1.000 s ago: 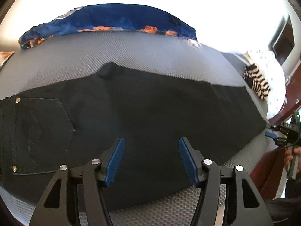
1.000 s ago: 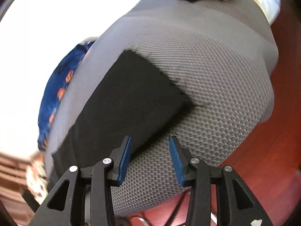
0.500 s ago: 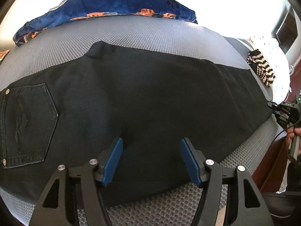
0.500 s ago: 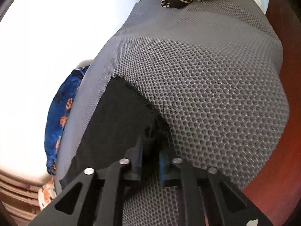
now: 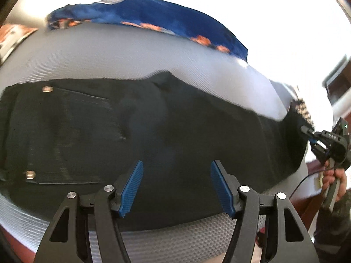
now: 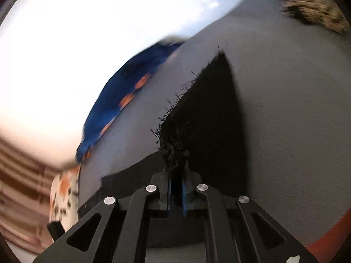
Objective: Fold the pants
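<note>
Black pants [image 5: 175,131] lie flat across a grey mesh mat [image 5: 122,54], back pocket at the left, leg ends at the right. My left gripper [image 5: 176,186] is open and hovers over the pants' near edge. My right gripper [image 6: 175,188] is shut on the frayed hem of the pants [image 6: 208,114] and holds it raised off the mat; it shows in the left wrist view [image 5: 307,132] at the far right, pinching the leg end.
A blue cloth with orange print [image 5: 153,15] lies at the back of the mat. A striped black and tan item [image 5: 303,111] sits past the right end. A red-brown surface edge [image 6: 329,239] borders the mat on the near right.
My right gripper, shut on the hem half a second ago, has lifted the leg end off the mat. My left gripper stays open and has shifted relative to the pants.
</note>
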Tool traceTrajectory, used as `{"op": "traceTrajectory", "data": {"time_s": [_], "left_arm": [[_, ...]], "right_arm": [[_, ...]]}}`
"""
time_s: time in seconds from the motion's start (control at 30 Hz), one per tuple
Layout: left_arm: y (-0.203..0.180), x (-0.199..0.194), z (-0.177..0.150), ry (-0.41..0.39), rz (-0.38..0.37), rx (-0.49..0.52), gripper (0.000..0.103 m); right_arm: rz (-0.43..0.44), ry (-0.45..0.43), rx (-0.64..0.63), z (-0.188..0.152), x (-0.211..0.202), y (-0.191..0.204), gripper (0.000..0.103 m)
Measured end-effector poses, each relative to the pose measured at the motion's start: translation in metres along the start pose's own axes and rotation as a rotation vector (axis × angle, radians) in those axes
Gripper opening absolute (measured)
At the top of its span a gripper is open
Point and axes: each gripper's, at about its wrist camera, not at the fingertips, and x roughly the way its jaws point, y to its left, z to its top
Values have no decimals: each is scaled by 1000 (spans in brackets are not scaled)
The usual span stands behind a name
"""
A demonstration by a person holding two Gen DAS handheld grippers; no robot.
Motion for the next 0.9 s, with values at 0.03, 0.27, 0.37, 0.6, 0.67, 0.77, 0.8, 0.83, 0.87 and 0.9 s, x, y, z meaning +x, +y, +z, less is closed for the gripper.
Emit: {"op": "traceTrajectory", "data": {"time_s": [0.03,0.27,0.37,0.6,0.67,0.77,0.8,0.83,0.87,0.9], "left_arm": [[6,-4,0,-10,10,-14,65],[44,-34,-2,-63,71,-75,65],[53,-40,-4,-68,61,-90,65],[56,-44,1,-45,14,-87,64],[53,-43,3,-34,-9,-83,65],[50,-40,6,-17,-63,-94,64],[48,-38,8,-7,-81,-95,65],[46,-36,9,1,-89,-94,65],[44,-31,10,17,-103,-100,65],[43,-29,10,32,-122,-106,65]], "right_arm": [[20,28,-37,-3,14,18,8],[124,218,-216,-51,97,112,8],[135,303,-294,-82,127,142,8],[125,474,-497,-158,164,179,9],[102,506,-540,-173,167,180,9],[83,534,-586,-185,166,179,10],[76,536,-607,-188,166,180,12],[83,532,-616,-189,164,182,13],[87,535,-611,-189,163,183,18],[90,545,-604,-188,161,183,24]]}}
